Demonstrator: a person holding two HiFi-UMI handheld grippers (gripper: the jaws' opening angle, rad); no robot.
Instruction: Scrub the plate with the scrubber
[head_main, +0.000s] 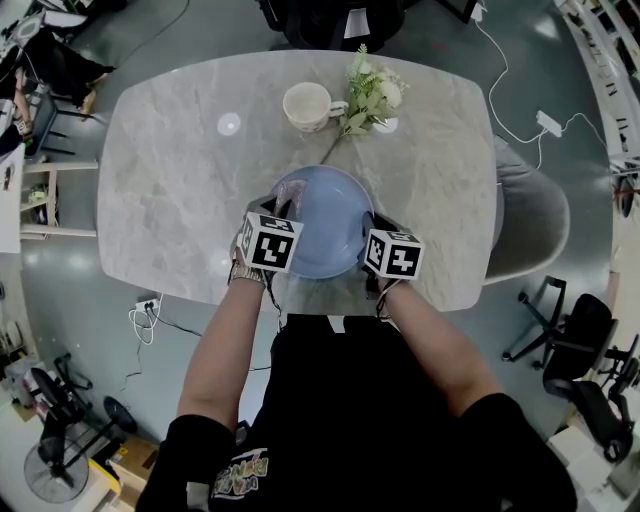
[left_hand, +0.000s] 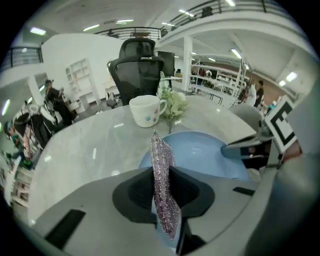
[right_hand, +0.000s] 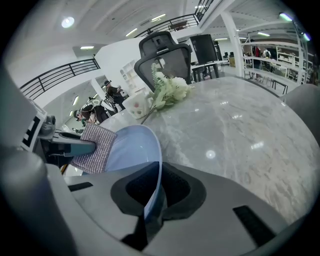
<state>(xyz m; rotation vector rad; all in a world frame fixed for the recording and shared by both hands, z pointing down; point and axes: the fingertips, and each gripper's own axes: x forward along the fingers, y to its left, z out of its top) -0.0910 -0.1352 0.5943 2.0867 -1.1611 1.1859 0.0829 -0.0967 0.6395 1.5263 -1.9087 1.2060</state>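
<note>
Head view: mug (head_main: 310, 105), flowers (head_main: 372, 92) beyond plate (head_main: 335, 222)

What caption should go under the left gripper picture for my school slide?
The left gripper pinches a sparkly scrubber, the blue plate just beyond, a cup and flowers behind it.

Person's wearing a short-sleeve black tee (head_main: 350, 400) with a yellowish print (head_main: 240, 470) and a metal band (head_main: 247, 272) on one wrist. The left gripper (head_main: 284, 206) and right gripper (head_main: 368, 224) are grey plastic, and each has a black-and-white marker cube (head_main: 270, 241).

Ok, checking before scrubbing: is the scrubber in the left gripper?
In: the left gripper is shut on the scrubber, edge-on between its jaws.
</note>
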